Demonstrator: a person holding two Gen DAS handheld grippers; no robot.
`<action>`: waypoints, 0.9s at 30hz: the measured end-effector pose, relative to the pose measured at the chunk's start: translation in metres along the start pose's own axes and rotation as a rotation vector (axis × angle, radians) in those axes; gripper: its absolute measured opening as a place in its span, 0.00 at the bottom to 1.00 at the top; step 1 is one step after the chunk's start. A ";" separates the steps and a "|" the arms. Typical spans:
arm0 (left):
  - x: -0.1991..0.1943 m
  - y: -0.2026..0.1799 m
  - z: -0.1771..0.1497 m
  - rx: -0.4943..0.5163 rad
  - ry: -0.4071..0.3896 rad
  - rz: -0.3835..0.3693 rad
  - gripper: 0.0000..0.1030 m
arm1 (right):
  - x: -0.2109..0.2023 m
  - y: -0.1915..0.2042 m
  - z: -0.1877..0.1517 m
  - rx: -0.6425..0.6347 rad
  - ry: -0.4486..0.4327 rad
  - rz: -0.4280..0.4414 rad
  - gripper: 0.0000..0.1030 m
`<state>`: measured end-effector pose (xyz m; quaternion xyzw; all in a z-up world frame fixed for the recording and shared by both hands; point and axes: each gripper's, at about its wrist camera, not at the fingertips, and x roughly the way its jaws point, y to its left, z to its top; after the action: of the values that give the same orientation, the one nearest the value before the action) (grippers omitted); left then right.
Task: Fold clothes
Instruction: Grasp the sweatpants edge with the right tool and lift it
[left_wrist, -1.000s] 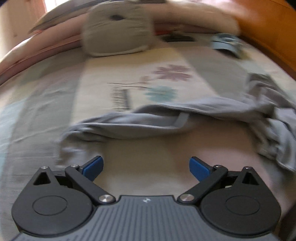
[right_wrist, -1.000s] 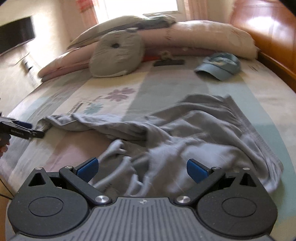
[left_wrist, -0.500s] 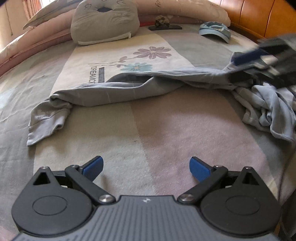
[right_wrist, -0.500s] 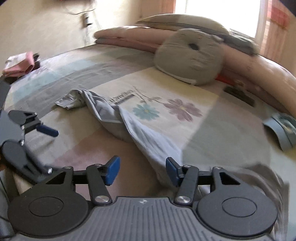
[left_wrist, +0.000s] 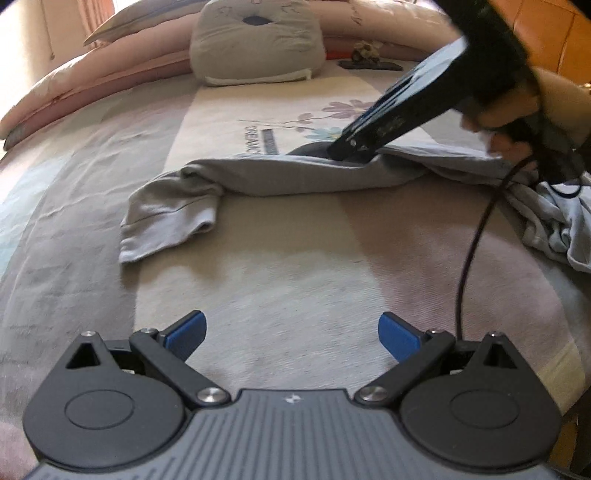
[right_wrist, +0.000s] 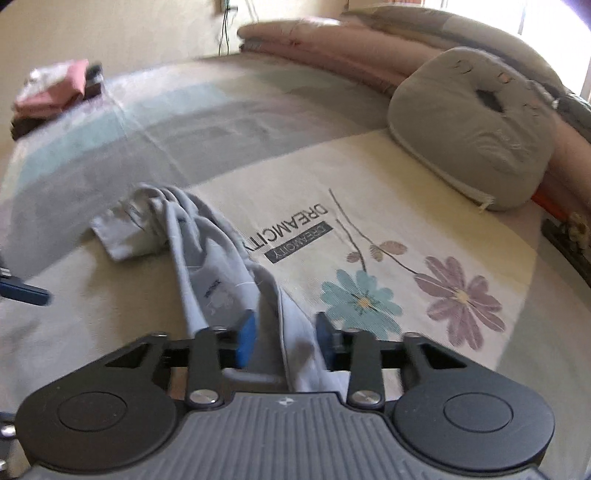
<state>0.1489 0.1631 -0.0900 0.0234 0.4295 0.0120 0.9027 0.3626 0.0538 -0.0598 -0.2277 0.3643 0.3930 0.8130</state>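
Note:
A long grey garment (left_wrist: 295, 177) lies stretched across the bedspread, one cuffed end at the left (left_wrist: 166, 221) and its crumpled bulk at the right (left_wrist: 554, 225). My left gripper (left_wrist: 291, 328) hangs open over bare bedspread, well short of the garment. In the left wrist view my right gripper (left_wrist: 343, 147), held by a hand, comes down onto the garment's upper edge. In the right wrist view the right gripper (right_wrist: 284, 332) has its blue pads pressed on a bunched fold of the grey garment (right_wrist: 207, 266). A blue fingertip (right_wrist: 22, 291) of the left gripper shows at the left edge.
A grey cat-face cushion (left_wrist: 255, 40) and long pink pillows (right_wrist: 332, 48) line the far side of the bed. A folded pile of clothes (right_wrist: 55, 92) sits at a far corner. A black cable (left_wrist: 476, 240) hangs from the right gripper. The wooden headboard (left_wrist: 554, 37) is at the right.
The right gripper swung left over the garment, came down on its upper edge and narrowed its fingers onto the fabric. The left gripper drew slightly closer to the cuffed end, staying open.

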 end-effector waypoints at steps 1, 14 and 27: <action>-0.001 0.003 -0.001 -0.007 -0.002 -0.001 0.97 | 0.007 0.002 0.002 -0.014 0.015 -0.008 0.23; -0.017 0.011 -0.011 -0.024 -0.039 -0.023 0.97 | -0.048 0.027 -0.004 -0.028 -0.043 0.045 0.04; -0.054 0.015 -0.026 -0.017 -0.058 -0.055 0.97 | -0.098 0.089 -0.072 -0.016 0.093 0.247 0.04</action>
<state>0.0944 0.1772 -0.0639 0.0044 0.4037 -0.0097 0.9148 0.2192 0.0128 -0.0371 -0.2055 0.4236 0.4822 0.7388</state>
